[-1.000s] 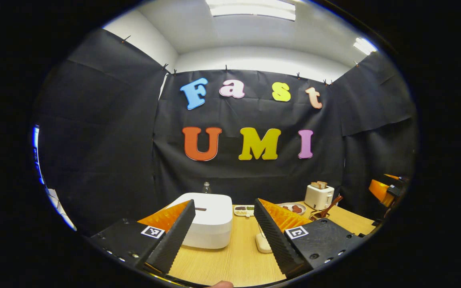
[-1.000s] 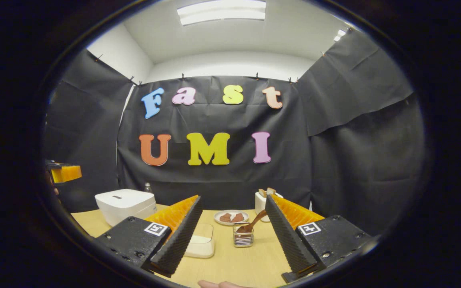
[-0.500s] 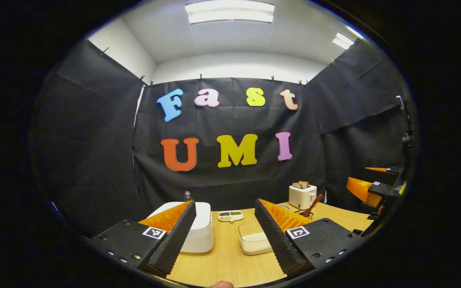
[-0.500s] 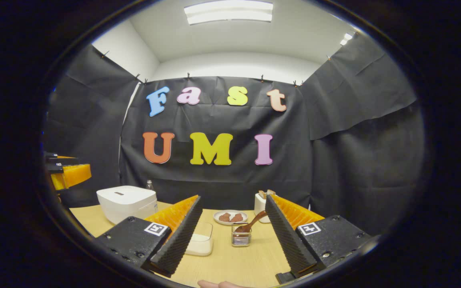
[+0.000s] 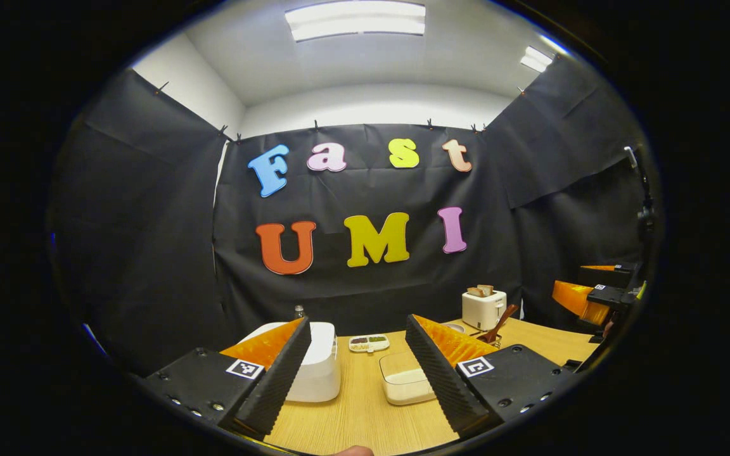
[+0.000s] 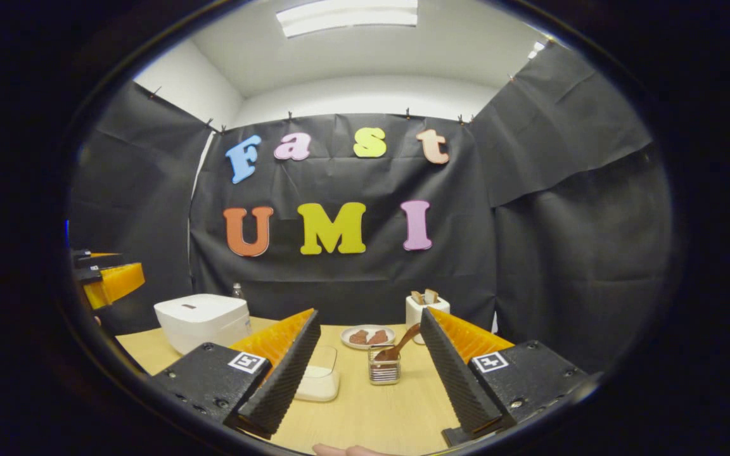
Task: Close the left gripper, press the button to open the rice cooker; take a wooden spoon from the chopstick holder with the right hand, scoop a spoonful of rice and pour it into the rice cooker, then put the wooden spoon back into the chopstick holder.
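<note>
Both claws stand wide open with nothing between their fingers: the left claw (image 5: pixel 355 373) hangs above the counter (image 5: pixel 365 411) facing the rice cooker (image 5: pixel 320 364), while the right claw (image 6: pixel 370 373) faces the chopstick holder (image 6: pixel 384 370).

The white rice cooker sits with its lid down. One wooden spoon (image 6: pixel 398 342) stands in the clear chopstick holder, handle leaning up to the right. A clear container of white rice (image 6: pixel 319 380) lies on the counter between cooker and holder, just beside the right claw's left finger.

That layout fits two stages of the job: one with the lid yet to be popped and the rice yet to be scooped, or one with the spoon returned and the lid shut again. Whether any rice lies inside the cooker cannot be told with the lid down.

Counted: two claws, one rice cooker, one wooden spoon, one chopstick holder, one rice container, one toaster (image 6: pixel 425 310) holding two slices, one plate (image 6: pixel 367 335) of brown food, one divided dish (image 5: pixel 368 342), one small bottle (image 6: pixel 237 291) behind the cooker.
</note>
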{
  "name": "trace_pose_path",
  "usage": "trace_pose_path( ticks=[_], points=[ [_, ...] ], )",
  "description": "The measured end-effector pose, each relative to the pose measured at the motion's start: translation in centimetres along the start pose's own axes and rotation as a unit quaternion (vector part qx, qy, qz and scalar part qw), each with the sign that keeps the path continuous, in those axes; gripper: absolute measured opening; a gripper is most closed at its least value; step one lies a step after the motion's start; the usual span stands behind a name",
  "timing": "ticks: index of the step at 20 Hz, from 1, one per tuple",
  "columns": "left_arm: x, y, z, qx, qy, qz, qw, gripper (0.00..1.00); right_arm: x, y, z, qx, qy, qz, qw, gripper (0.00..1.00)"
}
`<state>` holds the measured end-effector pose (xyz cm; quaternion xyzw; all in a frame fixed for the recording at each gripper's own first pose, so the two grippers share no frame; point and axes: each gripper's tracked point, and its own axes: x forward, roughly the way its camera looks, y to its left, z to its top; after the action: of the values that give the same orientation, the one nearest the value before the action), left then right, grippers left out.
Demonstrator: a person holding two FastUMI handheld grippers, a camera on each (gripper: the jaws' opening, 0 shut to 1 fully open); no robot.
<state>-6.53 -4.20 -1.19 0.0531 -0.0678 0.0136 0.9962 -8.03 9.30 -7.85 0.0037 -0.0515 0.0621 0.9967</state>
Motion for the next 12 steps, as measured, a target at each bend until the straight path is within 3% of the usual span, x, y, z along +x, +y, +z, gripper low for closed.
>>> trace_pose_path(
  ticks=[12],
  points=[
    [0.24,0.66,-1.05,-0.014,0.009,0.018,1.000,0.95,-0.17,0.09,-0.14,0.021,-0.007,0.021,1.000,1.00]
  ],
)
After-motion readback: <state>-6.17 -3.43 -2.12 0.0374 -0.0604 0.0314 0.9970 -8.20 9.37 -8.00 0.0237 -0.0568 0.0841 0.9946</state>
